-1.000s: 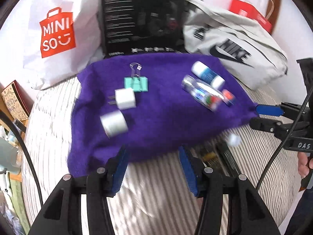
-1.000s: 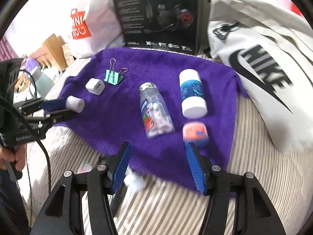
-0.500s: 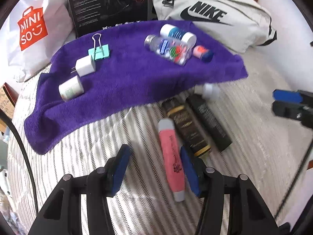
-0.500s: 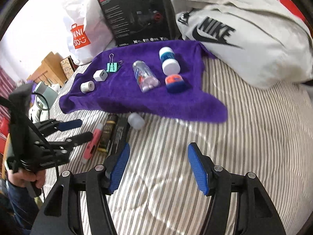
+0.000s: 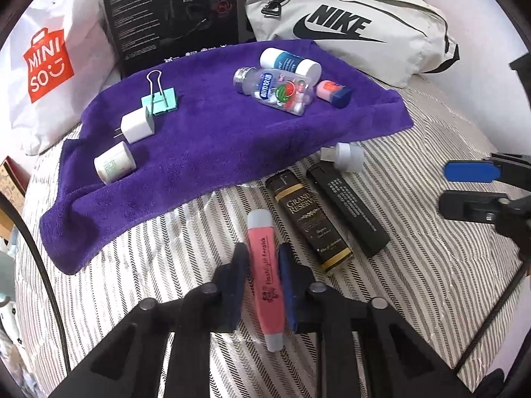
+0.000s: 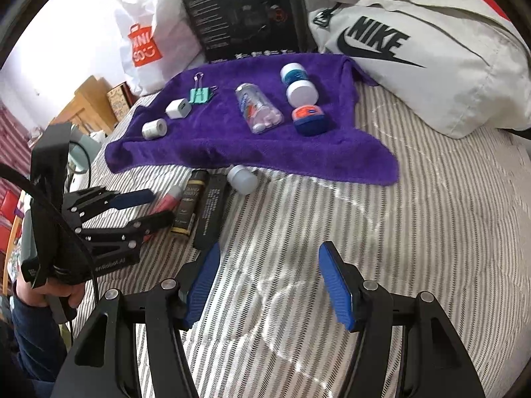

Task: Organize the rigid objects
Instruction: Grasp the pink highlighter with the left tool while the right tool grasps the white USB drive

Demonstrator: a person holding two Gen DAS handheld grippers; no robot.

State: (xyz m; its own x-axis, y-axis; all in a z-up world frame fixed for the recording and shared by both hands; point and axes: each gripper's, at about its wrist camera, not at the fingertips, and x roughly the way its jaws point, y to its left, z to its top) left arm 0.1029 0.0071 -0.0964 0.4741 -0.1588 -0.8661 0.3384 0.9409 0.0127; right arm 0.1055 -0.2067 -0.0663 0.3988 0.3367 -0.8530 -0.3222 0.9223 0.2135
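Two grippers hovered over the striped bed. The left gripper [image 5: 264, 265] had just clamped onto the pink tube [image 5: 265, 278], ready for lifting toward the purple towel [image 5: 205, 139]; the right gripper [image 6: 268, 285] gaped empty.

At the far edge of the striped bed [image 5: 415, 298]: a white Miniso bag [image 5: 49, 66] at the left, a black headset box [image 5: 172, 16] centred, a grey Nike bag [image 5: 358, 26] at the right.
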